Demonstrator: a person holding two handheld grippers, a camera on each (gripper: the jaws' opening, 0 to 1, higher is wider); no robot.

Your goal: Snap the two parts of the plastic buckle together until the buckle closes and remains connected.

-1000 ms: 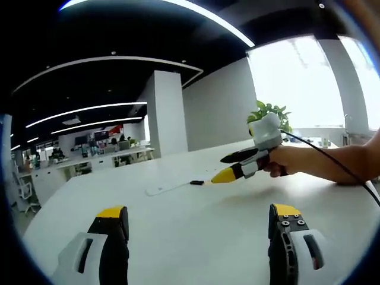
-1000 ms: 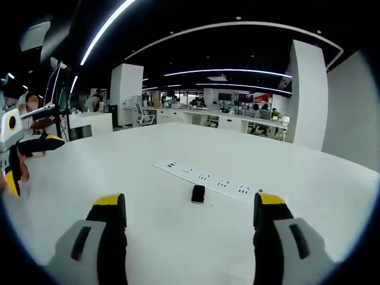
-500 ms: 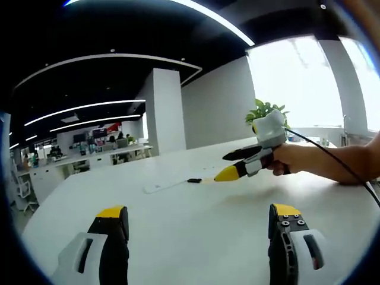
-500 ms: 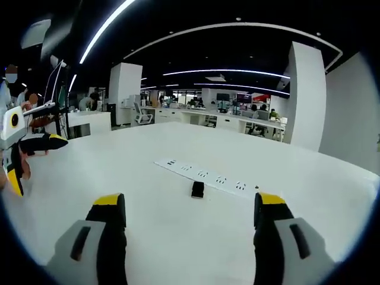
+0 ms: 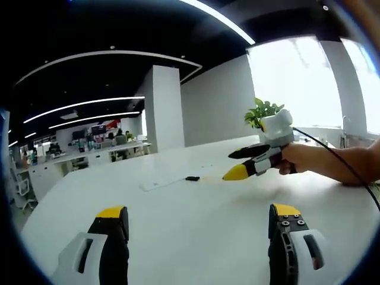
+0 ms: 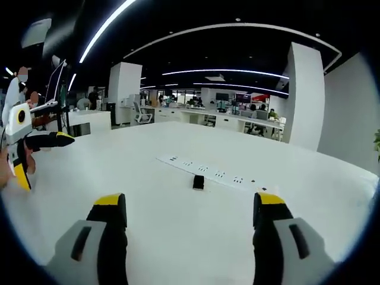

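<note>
A small black plastic buckle point(image 6: 198, 182) lies on the white table point(image 6: 178, 225), just in front of a white power strip point(image 6: 208, 174). In the left gripper view the same buckle point(image 5: 192, 178) shows as a tiny dark piece far ahead. My right gripper point(image 6: 190, 219) hovers over the table, open and holding nothing, with the buckle well ahead between its jaws. My left gripper point(image 5: 199, 228) is open too, with nothing between its yellow-tipped jaws. The right gripper point(image 5: 248, 163), held by a hand, shows in the left gripper view. The left gripper point(image 6: 37, 155) shows at the left edge of the right gripper view.
A potted green plant point(image 5: 264, 111) stands behind the hand-held gripper by a bright window. A black cable point(image 5: 338, 163) runs along the person's forearm. White pillars, desks and people fill the office beyond the table's far edge.
Both cameras pulled back and shifted a little. The buckle and power strip now sit slightly farther off, and the right gripper appears further right in the left gripper view. Both grippers stayed open.
</note>
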